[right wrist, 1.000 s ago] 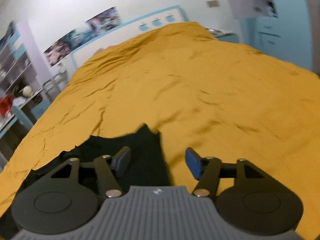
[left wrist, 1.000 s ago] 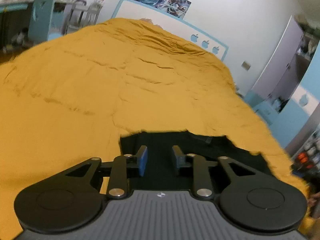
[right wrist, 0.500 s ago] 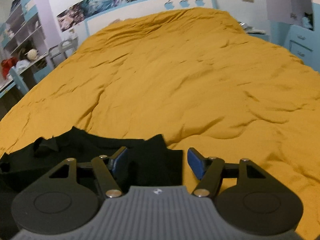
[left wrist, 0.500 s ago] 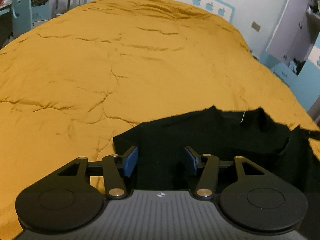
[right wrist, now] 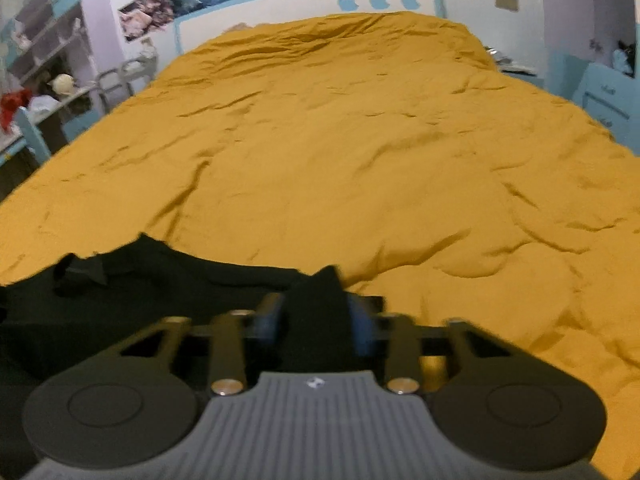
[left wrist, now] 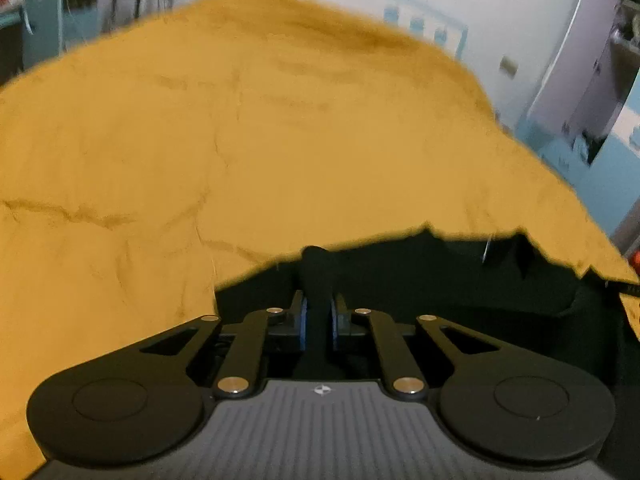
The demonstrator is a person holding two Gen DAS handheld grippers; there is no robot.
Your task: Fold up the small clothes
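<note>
- Your left tool [left wrist: 319, 318] is clenched on a pinch of the black garment [left wrist: 440, 280]; your right tool [right wrist: 315, 316] grips another bunched corner.
- The garment lies at the near edge of the bed's yellow cover [right wrist: 340, 140].
- If you lift unevenly, I think the thin fold may slip out, or the cover may come up too.

black garment [right wrist: 168, 292], mustard-yellow bedspread [right wrist: 360, 152]

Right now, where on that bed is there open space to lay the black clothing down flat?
The mustard-yellow bedspread lies bare from the black garment up to the white apple-marked headboard. The near edge is crowded: both grippers, left and right, pinch garment there.
</note>
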